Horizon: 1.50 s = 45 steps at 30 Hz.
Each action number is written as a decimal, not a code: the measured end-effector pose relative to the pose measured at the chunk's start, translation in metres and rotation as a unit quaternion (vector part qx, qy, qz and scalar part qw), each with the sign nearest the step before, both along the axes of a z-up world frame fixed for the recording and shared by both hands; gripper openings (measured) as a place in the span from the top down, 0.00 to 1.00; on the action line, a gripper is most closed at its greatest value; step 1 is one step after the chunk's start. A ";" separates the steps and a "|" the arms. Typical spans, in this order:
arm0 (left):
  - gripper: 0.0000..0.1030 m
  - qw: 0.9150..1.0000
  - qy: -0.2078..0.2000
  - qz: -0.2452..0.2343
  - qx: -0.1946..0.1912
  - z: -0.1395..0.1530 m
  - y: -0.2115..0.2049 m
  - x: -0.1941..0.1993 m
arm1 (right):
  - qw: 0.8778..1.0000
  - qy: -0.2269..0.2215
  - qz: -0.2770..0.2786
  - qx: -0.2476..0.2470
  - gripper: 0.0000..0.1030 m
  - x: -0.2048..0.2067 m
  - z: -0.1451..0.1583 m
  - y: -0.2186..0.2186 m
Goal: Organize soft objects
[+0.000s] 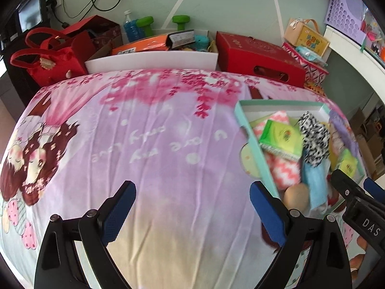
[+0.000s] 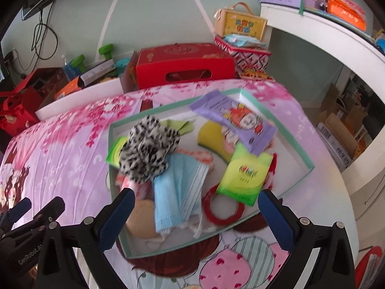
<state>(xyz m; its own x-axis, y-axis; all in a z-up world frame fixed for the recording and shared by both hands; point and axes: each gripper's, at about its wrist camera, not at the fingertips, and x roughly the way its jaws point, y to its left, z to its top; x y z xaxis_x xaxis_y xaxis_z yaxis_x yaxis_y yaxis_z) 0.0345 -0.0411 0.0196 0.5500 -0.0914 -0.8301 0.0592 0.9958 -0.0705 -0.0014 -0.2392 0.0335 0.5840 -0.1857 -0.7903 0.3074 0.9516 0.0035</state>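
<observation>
With both my left gripper (image 1: pixel 192 207) and right gripper (image 2: pixel 196 213) spread wide and empty, the soft items already lie heaped in the shallow mint-green cardboard tray (image 2: pixel 284 187) on the pink printed bedsheet (image 1: pixel 149 144), so I judge either picking-out or finishing.

**Tray on the bed, boxes behind**

A tray (image 2: pixel 310 166) sits on the bed (image 1: pixel 144 144), toward its right side. Inside it, a fuzzy cloth (image 2: pixel 149 149) lies at the left, a face mask (image 2: pixel 178 187) in front, a tissue pack (image 2: pixel 243 175) to the right, and a wipes packet (image 2: pixel 235 122) behind. Boxes (image 2: pixel 185 65) stand behind the bed.
</observation>
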 end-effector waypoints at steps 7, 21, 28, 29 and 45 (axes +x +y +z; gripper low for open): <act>0.07 0.999 0.012 0.021 0.023 -0.009 0.015 -0.013 | 1.000 0.022 0.009 -0.005 0.00 -0.005 -0.010 0.012; 0.07 0.998 0.030 0.031 0.039 -0.019 0.036 -0.033 | 0.998 0.050 0.038 -0.011 0.00 -0.024 -0.024 0.036; 0.07 0.998 0.036 0.021 0.047 -0.023 0.037 -0.039 | 0.997 0.059 0.045 -0.008 0.00 -0.031 -0.029 0.039; 0.07 0.998 0.037 0.021 0.048 -0.023 0.037 -0.039 | 0.997 0.058 0.045 -0.007 0.00 -0.031 -0.028 0.039; 0.07 0.996 0.047 0.010 0.071 -0.034 0.026 -0.027 | 0.997 0.056 0.045 -0.003 0.00 -0.019 -0.036 0.027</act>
<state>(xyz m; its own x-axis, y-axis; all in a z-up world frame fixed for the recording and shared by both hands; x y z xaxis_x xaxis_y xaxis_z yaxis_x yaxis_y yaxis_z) 0.0073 -0.0151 -0.0141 0.4701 0.0417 -0.8816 0.0381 0.9970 0.0675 -0.0206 -0.2126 -0.0023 0.5066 -0.1408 -0.8506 0.2185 0.9753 -0.0313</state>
